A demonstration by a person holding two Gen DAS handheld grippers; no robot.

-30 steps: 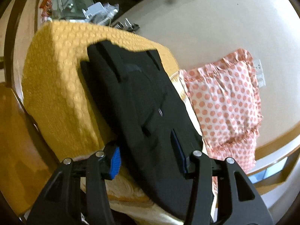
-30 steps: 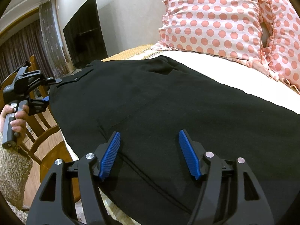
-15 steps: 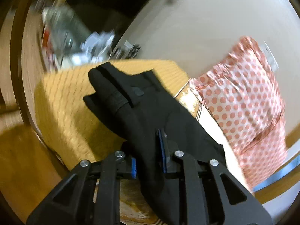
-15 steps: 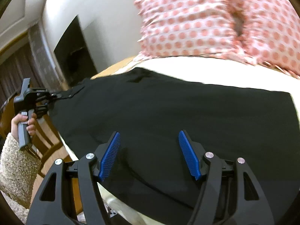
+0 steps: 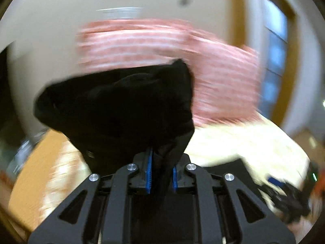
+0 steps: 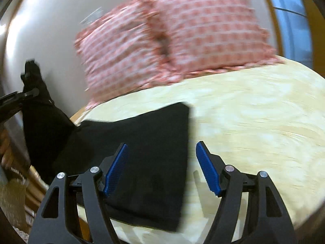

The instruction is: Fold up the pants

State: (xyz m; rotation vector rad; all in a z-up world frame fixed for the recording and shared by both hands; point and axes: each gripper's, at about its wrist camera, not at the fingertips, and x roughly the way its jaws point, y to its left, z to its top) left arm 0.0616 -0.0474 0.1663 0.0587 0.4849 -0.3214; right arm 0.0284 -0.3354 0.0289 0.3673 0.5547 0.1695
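The black pants (image 6: 146, 142) lie on the cream bedspread (image 6: 254, 122), their leg ends near my right gripper. My right gripper (image 6: 162, 166) is open and empty, hovering over the pants' leg end, its blue pads (image 6: 116, 168) apart. My left gripper (image 5: 160, 170) is shut on the waist end of the pants (image 5: 121, 105) and holds it lifted off the bed; the cloth bunches in front of the camera. In the right wrist view the left gripper (image 6: 18, 99) shows at the far left with raised black cloth (image 6: 40, 118).
Two pink polka-dot pillows (image 6: 182, 36) lean against the white wall (image 6: 40, 30) at the head of the bed. A window with a wooden frame (image 5: 278, 50) is at the right. Both views are motion-blurred.
My left gripper closed on the pants' waist end and lifted it, swinging toward the pillows. My right gripper stayed open and moved toward the leg end.
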